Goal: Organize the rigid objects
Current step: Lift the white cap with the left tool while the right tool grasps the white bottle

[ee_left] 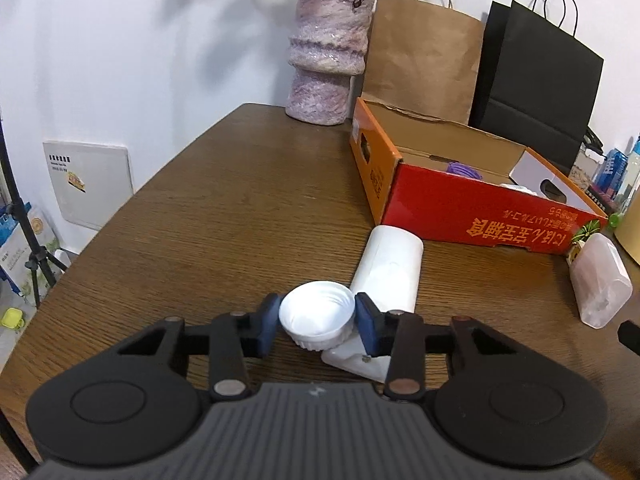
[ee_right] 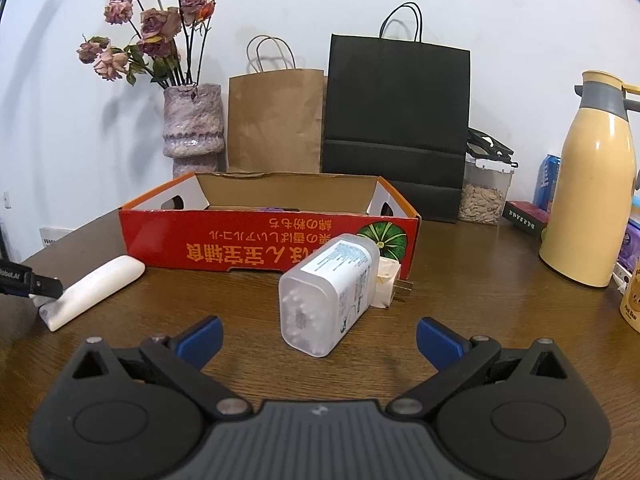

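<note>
My left gripper (ee_left: 318, 320) is shut on a white ribbed cap (ee_left: 317, 314), which sits open side up between the blue pads, just above the wooden table. Right behind the cap lies a white oblong case (ee_left: 390, 268), also visible at the left of the right wrist view (ee_right: 96, 288). My right gripper (ee_right: 319, 338) stands open, with nothing between its fingers. A translucent tub of cotton swabs (ee_right: 326, 300) lies on its side just ahead of them, and a white plug adapter (ee_right: 390, 280) rests behind it. The open red and orange cardboard box (ee_left: 472, 204) (ee_right: 260, 240) holds a purple item.
A mottled pink vase (ee_left: 326, 56) with dried roses, a brown paper bag (ee_right: 276, 120) and a black paper bag (ee_right: 396, 120) stand behind the box. At the right stand a yellow thermos (ee_right: 588, 184) and a jar of seeds (ee_right: 482, 196). The table's edge runs along the left (ee_left: 120, 208).
</note>
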A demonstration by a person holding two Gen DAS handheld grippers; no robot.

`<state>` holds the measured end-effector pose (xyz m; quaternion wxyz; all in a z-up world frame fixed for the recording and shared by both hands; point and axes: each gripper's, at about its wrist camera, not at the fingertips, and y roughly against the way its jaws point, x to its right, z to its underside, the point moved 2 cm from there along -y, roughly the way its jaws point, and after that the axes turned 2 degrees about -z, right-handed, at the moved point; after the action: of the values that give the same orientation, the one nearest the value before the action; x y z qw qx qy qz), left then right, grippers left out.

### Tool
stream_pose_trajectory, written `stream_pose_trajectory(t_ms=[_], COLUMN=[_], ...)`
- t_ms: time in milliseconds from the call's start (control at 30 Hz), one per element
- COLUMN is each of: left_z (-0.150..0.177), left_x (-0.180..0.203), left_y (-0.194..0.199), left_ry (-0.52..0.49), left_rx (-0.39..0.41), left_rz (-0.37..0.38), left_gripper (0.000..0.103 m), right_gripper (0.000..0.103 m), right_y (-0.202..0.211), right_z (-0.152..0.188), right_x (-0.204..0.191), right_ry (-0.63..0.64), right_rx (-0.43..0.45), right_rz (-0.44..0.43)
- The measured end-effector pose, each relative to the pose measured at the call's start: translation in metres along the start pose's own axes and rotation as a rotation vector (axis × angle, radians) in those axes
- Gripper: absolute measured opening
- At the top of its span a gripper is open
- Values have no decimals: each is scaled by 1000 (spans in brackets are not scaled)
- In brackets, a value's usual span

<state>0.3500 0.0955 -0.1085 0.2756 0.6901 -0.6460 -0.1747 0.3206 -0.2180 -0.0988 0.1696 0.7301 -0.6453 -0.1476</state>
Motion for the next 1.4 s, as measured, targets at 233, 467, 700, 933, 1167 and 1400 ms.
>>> stream_pose_trajectory(t_ms=[233,467,700,933,1167,1400], left_z=[-1,-1,-1,-1,-1,-1], left_x=[2,6,11,12,12,12], left_y=[5,12,19,20,20,18], left_ry=[-19,-41,-62,-62,-63,-65], left_rx=[39,85,134,151,152,152], left_rz=[-55,-99,-143,-169,-182,-190], left_gripper=[41,41,41,41,41,41], right_gripper=[103,103,103,103,103,96], right_y=[-1,-3,-11,-30,-56,-72], right_z=[-1,-2,-6,-15,-23,-29], right_x=[0,0,-9,-15,-11,-7], right_ry=[-2,-7,-3,-17,-62,-86], right_rx=[-3,-1,8,-2,-31,-45], right_rz=[1,6,11,81,138,163])
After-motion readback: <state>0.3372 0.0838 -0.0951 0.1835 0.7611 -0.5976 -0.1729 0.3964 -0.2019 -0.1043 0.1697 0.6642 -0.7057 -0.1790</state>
